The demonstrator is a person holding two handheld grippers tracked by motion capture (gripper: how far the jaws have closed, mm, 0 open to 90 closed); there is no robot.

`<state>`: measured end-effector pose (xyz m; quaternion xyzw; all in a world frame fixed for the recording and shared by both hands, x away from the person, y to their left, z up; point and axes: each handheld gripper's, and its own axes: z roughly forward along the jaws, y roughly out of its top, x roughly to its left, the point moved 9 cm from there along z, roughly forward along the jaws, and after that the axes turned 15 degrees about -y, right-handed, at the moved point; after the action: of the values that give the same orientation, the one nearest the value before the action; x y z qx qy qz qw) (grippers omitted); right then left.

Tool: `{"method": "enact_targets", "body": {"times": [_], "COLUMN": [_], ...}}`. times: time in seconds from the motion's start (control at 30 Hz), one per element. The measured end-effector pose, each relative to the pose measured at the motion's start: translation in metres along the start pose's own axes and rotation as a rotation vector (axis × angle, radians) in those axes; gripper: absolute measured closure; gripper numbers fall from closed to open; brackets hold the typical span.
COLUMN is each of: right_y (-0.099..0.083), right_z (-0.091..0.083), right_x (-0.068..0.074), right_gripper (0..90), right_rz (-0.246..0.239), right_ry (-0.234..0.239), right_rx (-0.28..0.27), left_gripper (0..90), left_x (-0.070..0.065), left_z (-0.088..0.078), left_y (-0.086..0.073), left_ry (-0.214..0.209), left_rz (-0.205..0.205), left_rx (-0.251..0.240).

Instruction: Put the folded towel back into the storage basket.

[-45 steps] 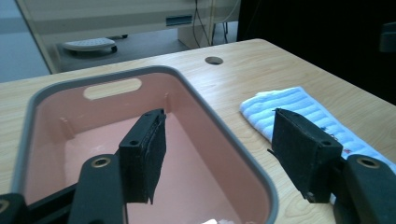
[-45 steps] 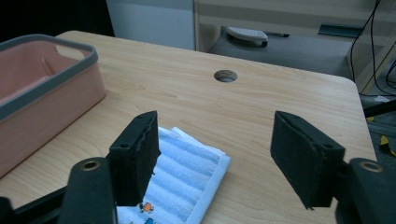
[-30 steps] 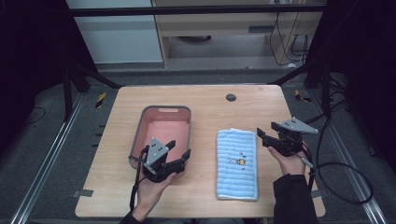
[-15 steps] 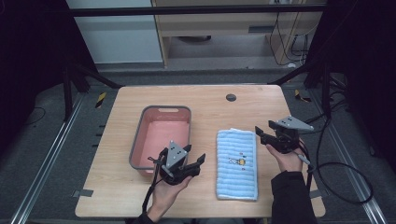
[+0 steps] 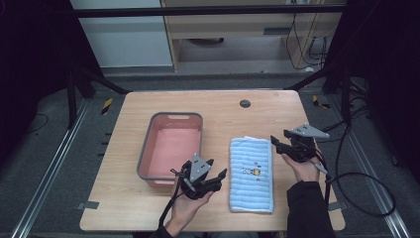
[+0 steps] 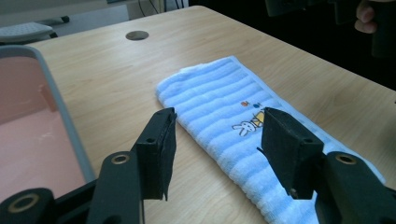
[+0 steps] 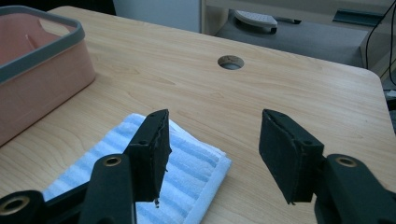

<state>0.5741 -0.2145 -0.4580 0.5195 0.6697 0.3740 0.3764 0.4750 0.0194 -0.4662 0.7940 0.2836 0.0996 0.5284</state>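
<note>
Two hand-held grippers, left (image 5: 216, 174) and right (image 5: 277, 144), flank the folded blue towel (image 5: 251, 173) lying flat between them on the surface, jaws apart and just narrowing, nothing gripped; pinching unevenly could unfold it.

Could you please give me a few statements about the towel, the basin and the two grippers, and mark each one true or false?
1. The blue striped towel lies folded on the table, right of the pink basin. True.
2. The towel sits inside the basin. False: it lies on the wood beside it.
3. The left gripper is clamped on the towel. False: its jaws, which have just been closing, hold nothing.
4. The right gripper hovers open at the towel's far right corner. True.
5. The basin holds a cup. False: only its pink floor shows.
</note>
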Motion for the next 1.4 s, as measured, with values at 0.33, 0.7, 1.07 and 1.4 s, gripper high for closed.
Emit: {"method": "enact_targets", "body": {"times": [0.33,0.7,1.07,1.4], "right_y": [-0.011,-0.022,-0.035,-0.049], "right_z": [0.013,0.030,0.042,0.054], "right_x": [0.003,0.008,0.012,0.019], "right_gripper": [44.1,45.2,45.2,45.0], "right_rz": [-0.006,-0.029,-0.042,-0.074], "right_ry": [0.007,0.002,-0.006,0.001], "right_rx": [0.028,0.068,0.106,0.158], "left_gripper": [47.2,47.6,47.5,48.2], "left_x": [-0.011,-0.020,-0.022,-0.021], "left_z": [0.014,0.031,0.045,0.057], "left_y": [-0.012,-0.028,-0.045,-0.063], "left_ry": [-0.043,-0.043,-0.038,-0.028], "left_rz": [0.004,0.009,0.006,-0.014], "left_rx": [0.030,0.076,0.124,0.172]}}
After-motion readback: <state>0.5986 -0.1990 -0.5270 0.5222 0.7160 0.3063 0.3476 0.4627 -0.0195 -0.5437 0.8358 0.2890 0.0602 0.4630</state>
